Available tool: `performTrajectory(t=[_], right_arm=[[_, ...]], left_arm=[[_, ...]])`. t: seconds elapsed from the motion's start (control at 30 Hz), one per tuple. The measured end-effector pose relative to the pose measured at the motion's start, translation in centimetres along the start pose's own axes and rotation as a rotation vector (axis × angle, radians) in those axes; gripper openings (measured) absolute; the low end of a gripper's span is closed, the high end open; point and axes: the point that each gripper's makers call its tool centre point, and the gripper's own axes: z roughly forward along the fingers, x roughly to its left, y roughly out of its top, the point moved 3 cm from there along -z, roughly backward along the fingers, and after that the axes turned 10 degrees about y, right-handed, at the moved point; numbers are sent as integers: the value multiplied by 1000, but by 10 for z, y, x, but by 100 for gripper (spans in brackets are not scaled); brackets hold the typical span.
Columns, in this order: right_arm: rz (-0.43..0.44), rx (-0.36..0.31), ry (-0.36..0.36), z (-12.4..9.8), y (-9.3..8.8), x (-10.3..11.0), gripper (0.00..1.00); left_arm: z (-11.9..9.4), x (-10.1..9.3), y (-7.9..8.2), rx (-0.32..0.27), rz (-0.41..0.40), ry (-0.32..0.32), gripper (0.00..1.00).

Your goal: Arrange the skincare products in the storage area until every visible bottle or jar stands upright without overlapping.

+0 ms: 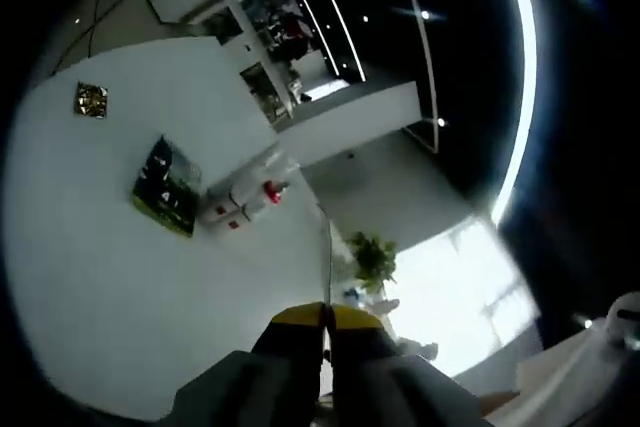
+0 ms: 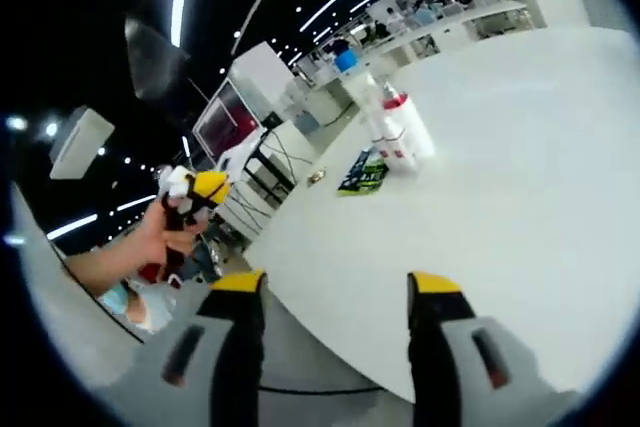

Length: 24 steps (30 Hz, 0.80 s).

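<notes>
White surface (image 2: 520, 177): white bottles (image 2: 398, 137) beside dark packet (image 2: 362, 173), mid-surface. Left tongs (image 1: 324, 315) pressed together; right tongs (image 2: 338, 283) spread, empty, both off the surface edge.

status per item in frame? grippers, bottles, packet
left gripper: shut, empty, off the table.
right gripper: open, empty.
white bottles: grouped upright on white table, untouched.
green packet: lying flat beside the bottles.
gold item: flat, apart from the rest.

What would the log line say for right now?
left gripper: shut, empty | right gripper: open, empty | white bottles: on table, untouched
</notes>
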Motion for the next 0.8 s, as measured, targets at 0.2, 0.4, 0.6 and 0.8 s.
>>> performTrajectory(t=[0.2,0.4,0.6,0.8], right_arm=[[-37,-26,-78,-17,-2,-6,61],[-53,-68,-167,-37,-5,-12,61],[-62,-104,-244,-49,-1,-15,61],[-82,-105,-348,-54,-9,-20,61]], left_arm=[[6,18,9,33,-18,23,0],[15,46,21,81,-35,71,0],[26,76,44,114,-35,123,1],[37,108,68,152,-30,181,1]])
